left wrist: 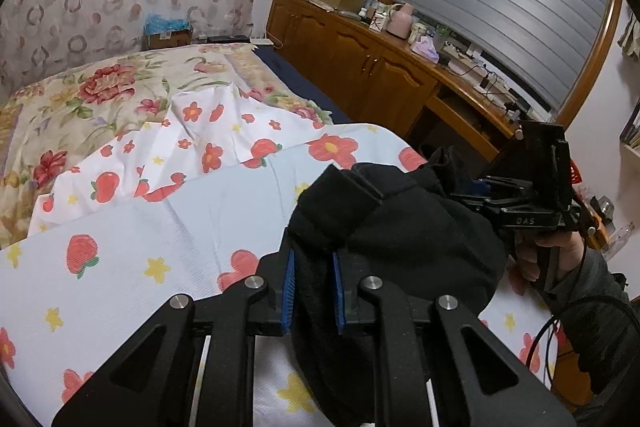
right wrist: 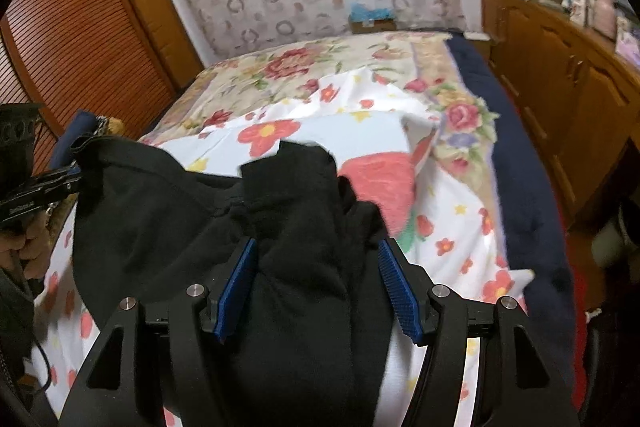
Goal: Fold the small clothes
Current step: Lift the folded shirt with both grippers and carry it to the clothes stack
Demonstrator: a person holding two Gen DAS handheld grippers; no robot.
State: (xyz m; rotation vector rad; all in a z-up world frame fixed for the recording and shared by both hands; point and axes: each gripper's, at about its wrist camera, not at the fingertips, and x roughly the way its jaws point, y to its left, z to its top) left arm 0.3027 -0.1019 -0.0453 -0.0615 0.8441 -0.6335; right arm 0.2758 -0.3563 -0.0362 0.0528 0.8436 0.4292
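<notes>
A small black garment (left wrist: 400,239) hangs bunched between my two grippers above the bed. My left gripper (left wrist: 314,291) is shut on one edge of it, the cloth pinched between the blue pads (left wrist: 289,291). In the right wrist view the same black garment (right wrist: 280,235) fills the middle. My right gripper (right wrist: 316,287) has its blue pads (right wrist: 236,291) set wider apart, with a thick bunch of the black cloth between them. The right gripper also shows in the left wrist view (left wrist: 520,203), held in a hand at the garment's far side. The left gripper shows at the left edge of the right wrist view (right wrist: 44,187).
A white sheet with red flowers and strawberries (left wrist: 140,239) covers the near part of the bed, over a floral bedspread (left wrist: 80,95). A wooden cabinet (left wrist: 360,55) with clutter on top runs along the right. A louvered wooden door (right wrist: 80,39) stands at the left.
</notes>
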